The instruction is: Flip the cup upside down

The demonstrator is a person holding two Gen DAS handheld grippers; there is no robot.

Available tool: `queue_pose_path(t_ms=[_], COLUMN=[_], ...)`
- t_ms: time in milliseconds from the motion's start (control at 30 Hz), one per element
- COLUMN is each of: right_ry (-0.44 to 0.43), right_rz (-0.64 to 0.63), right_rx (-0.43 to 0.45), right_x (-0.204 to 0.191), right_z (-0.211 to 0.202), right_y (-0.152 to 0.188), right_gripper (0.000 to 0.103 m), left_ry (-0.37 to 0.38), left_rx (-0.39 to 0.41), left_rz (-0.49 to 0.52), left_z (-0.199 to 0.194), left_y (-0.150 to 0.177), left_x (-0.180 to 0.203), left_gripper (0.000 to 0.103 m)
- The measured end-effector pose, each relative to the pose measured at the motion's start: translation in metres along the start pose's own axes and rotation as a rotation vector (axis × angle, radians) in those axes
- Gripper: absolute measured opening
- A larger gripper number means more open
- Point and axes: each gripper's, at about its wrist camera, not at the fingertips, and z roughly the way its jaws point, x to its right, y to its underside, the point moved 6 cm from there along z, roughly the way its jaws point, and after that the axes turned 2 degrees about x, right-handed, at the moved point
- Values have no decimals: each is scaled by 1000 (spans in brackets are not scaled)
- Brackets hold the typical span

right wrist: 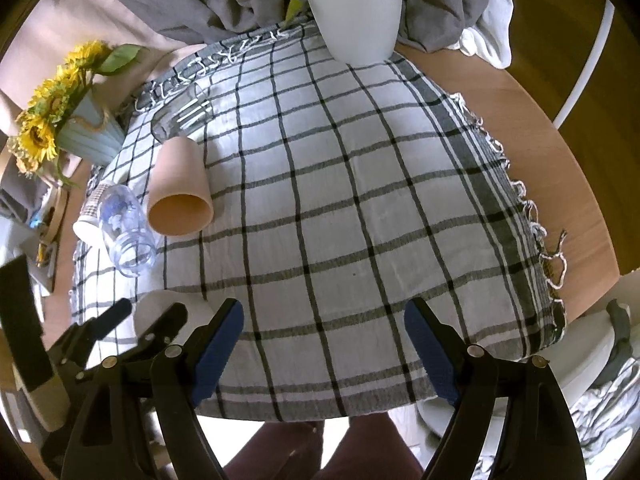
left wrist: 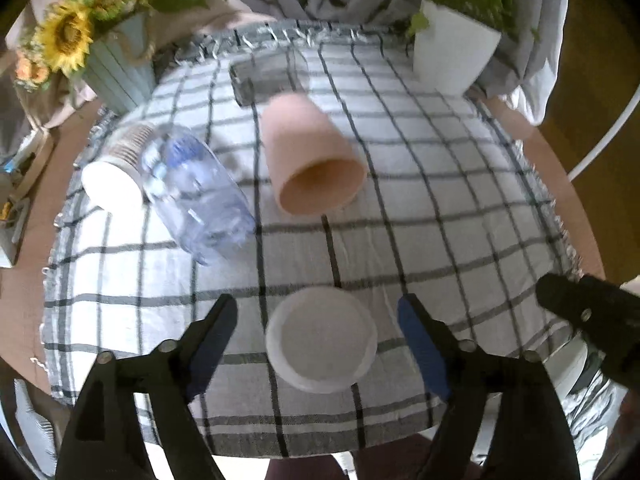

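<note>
A white cup (left wrist: 321, 340) stands on the checked cloth (left wrist: 420, 208) near the front edge, seen from above between my open left gripper (left wrist: 319, 342) fingers; I cannot tell whether its top face is a mouth or a base. The fingers are apart from it on both sides. In the right wrist view the same cup (right wrist: 158, 312) is partly hidden behind the left gripper (right wrist: 132, 320). My right gripper (right wrist: 324, 346) is open and empty over the cloth's front edge. Its tip (left wrist: 560, 292) shows at the right of the left wrist view.
A pink cup (left wrist: 312, 156) lies on its side mid-table, with a clear plastic bottle (left wrist: 196, 196), a patterned paper cup (left wrist: 120, 168) and a glass (left wrist: 264, 76) also lying down. A sunflower vase (left wrist: 116, 72) and a white plant pot (left wrist: 456, 52) stand at the back.
</note>
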Motion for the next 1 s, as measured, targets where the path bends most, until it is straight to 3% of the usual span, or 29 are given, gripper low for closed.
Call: queue_pose_path(t_ms=[267, 500, 1000], right_ry=[-30, -85, -111], right_rz=[-45, -131, -228], right_rx=[94, 181, 391], right_x=[-20, -61, -118], right_z=[-44, -78, -138], right_y=[-9, -13, -7], right_gripper=[89, 92, 101], left_ry=[-117, -184, -290], left_rx=[111, 179, 301], left_rz=[-82, -160, -169], left_z=[-61, -106, -170], left_y=[-17, -17, -5], left_x=[-31, -67, -114], left_gripper=[95, 100, 103])
